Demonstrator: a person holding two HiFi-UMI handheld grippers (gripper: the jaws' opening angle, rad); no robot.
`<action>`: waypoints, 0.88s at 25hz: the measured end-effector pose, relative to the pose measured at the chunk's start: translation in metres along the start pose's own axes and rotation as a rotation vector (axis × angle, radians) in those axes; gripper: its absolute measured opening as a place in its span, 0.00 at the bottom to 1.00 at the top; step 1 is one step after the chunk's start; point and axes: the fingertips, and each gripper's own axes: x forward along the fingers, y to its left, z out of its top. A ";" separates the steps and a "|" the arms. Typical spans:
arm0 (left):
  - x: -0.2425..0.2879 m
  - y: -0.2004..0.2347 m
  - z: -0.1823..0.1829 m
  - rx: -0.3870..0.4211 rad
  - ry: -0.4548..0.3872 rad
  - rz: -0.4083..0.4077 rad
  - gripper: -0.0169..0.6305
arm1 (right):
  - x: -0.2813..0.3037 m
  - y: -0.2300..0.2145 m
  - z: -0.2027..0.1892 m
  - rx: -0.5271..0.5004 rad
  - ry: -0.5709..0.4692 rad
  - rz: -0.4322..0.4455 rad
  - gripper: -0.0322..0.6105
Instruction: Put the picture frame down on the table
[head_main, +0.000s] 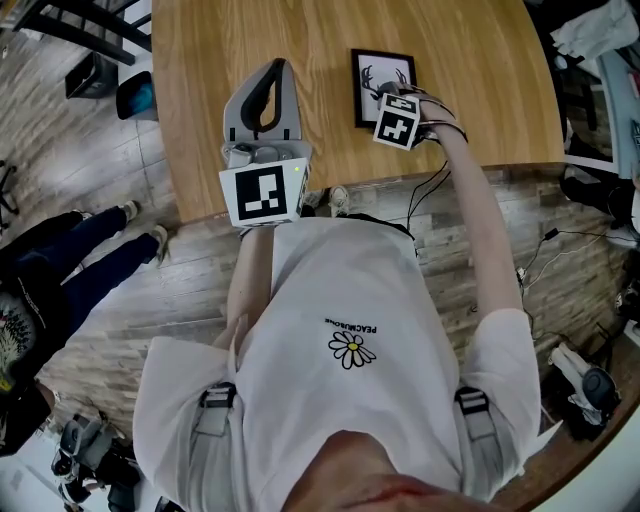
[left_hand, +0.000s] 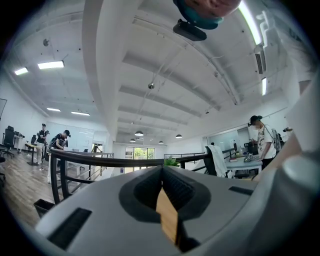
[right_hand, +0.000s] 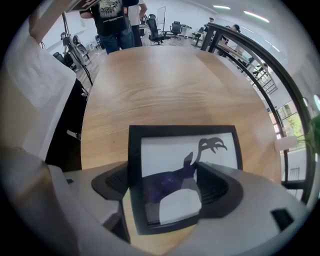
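A black picture frame (head_main: 374, 76) with a deer print lies flat on the round wooden table (head_main: 480, 70), near its front edge. My right gripper (head_main: 392, 102) hangs just over the frame's near end, mostly hidden under its marker cube. In the right gripper view the frame (right_hand: 172, 150) fills the space between the jaws of that gripper (right_hand: 162, 177). The jaws stand wide apart: the left one sits beside the frame's left edge, the right one overlaps its picture. My left gripper (head_main: 277, 68) is raised above the table, left of the frame. Its tips (left_hand: 162, 171) meet, with nothing between them.
Wooden table (right_hand: 165, 85) stretches away beyond the frame. A black railing (right_hand: 272, 62) curves past its far right. People stand at the far end (right_hand: 115, 17). Someone's legs (head_main: 95, 250) are on the floor at the left. Cables (head_main: 430, 190) hang at the table's front edge.
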 end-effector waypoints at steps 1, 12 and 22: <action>0.001 0.000 0.001 -0.001 -0.002 0.001 0.05 | 0.000 0.000 0.000 0.000 0.001 0.005 0.64; 0.006 -0.002 -0.004 -0.006 -0.002 0.003 0.05 | 0.001 0.001 -0.001 0.000 0.001 0.046 0.65; 0.004 0.000 -0.011 -0.009 0.019 0.013 0.05 | 0.001 0.000 0.003 0.024 -0.001 0.119 0.64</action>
